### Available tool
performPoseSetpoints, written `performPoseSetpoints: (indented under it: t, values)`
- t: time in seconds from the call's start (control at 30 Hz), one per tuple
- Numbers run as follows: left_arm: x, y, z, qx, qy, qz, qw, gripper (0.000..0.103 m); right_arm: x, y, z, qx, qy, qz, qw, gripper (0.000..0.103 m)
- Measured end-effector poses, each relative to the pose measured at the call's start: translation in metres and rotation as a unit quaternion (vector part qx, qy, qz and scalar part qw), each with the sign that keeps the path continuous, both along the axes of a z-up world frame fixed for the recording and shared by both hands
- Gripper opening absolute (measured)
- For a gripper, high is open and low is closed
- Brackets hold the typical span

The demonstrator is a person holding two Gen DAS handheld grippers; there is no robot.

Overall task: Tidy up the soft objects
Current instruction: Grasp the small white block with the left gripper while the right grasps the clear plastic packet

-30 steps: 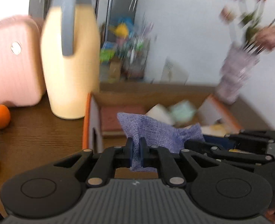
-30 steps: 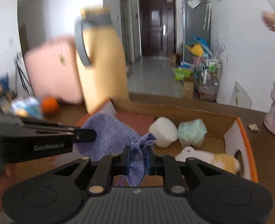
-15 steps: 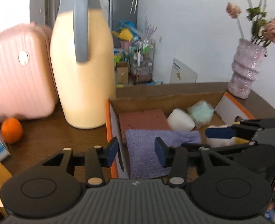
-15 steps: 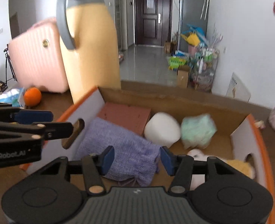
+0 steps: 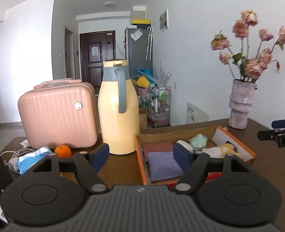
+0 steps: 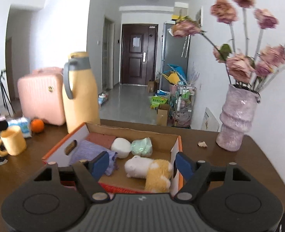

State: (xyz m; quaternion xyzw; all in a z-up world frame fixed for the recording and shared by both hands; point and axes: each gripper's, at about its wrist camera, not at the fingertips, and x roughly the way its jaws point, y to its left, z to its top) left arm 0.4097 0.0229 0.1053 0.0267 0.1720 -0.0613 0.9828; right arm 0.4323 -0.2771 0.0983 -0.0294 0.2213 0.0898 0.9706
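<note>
An orange-edged cardboard box (image 6: 64,145) (image 5: 139,158) lies on the brown table. A purple cloth (image 5: 162,165) (image 6: 88,150) lies flat in its left part. Beside it are a white soft lump (image 6: 120,147), a pale green lump (image 6: 142,147) and a white-and-orange plush toy (image 6: 150,171). My left gripper (image 5: 140,157) is open and empty, above the box's near left corner. My right gripper (image 6: 141,164) is open and empty, above the box's near side. The right gripper's tip shows in the left wrist view (image 5: 278,133).
A yellow jug (image 5: 118,112) and a pink case (image 5: 58,114) stand behind the box on the left, with an orange (image 5: 63,151) and a blue-white pack (image 5: 29,159). A yellow mug (image 6: 12,143) sits at the left. A vase of flowers (image 6: 236,119) stands at the right.
Both grippers opened and let go of the purple cloth, which now lies flat in the box. Both grippers then drew back and up, away from the box.
</note>
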Motion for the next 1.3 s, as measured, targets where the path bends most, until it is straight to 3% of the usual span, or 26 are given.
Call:
performPoseSetpoints:
  t: [0.17, 0.33, 0.53, 0.63, 0.77, 0.97, 1.07, 1.17, 1.3]
  values:
    - [-0.061, -0.011, -0.004, -0.003, -0.026, 0.008, 0.9996, 0.079, -0.067, -0.004, -0.003, 0.015, -0.04, 0.001, 0.999, 0.077]
    - [-0.129, -0.018, -0.031, -0.007, -0.041, 0.004, 0.9991, 0.083, -0.146, -0.002, -0.036, 0.038, -0.063, 0.013, 0.997, 0.081]
    - [-0.204, -0.027, -0.076, -0.017, -0.014, 0.005, 0.9997, 0.085, -0.231, -0.001, -0.082, 0.075, -0.048, 0.026, 0.996, 0.082]
    - [-0.224, -0.03, -0.094, -0.026, 0.016, -0.014, 0.9994, 0.085, -0.254, 0.003, -0.1, 0.084, -0.032, 0.031, 0.995, 0.085]
    - [-0.222, -0.045, -0.102, -0.012, 0.025, -0.039, 0.9988, 0.085, -0.255, 0.006, -0.104, 0.065, -0.028, 0.022, 0.997, 0.085]
    - [-0.189, -0.065, -0.114, -0.043, 0.066, -0.073, 0.9943, 0.085, -0.245, -0.003, -0.111, 0.081, -0.028, 0.006, 0.996, 0.085]
    - [-0.168, -0.079, -0.123, -0.035, 0.078, -0.085, 0.9928, 0.082, -0.232, -0.01, -0.116, 0.085, -0.016, -0.007, 0.996, 0.084]
    - [-0.147, -0.092, -0.133, -0.037, 0.095, -0.1, 0.9898, 0.073, -0.217, -0.017, -0.121, 0.086, -0.007, -0.016, 0.996, 0.083]
    - [-0.12, -0.106, -0.147, -0.032, 0.119, -0.115, 0.9857, 0.052, -0.191, -0.024, -0.125, 0.082, 0.008, -0.033, 0.996, 0.081]
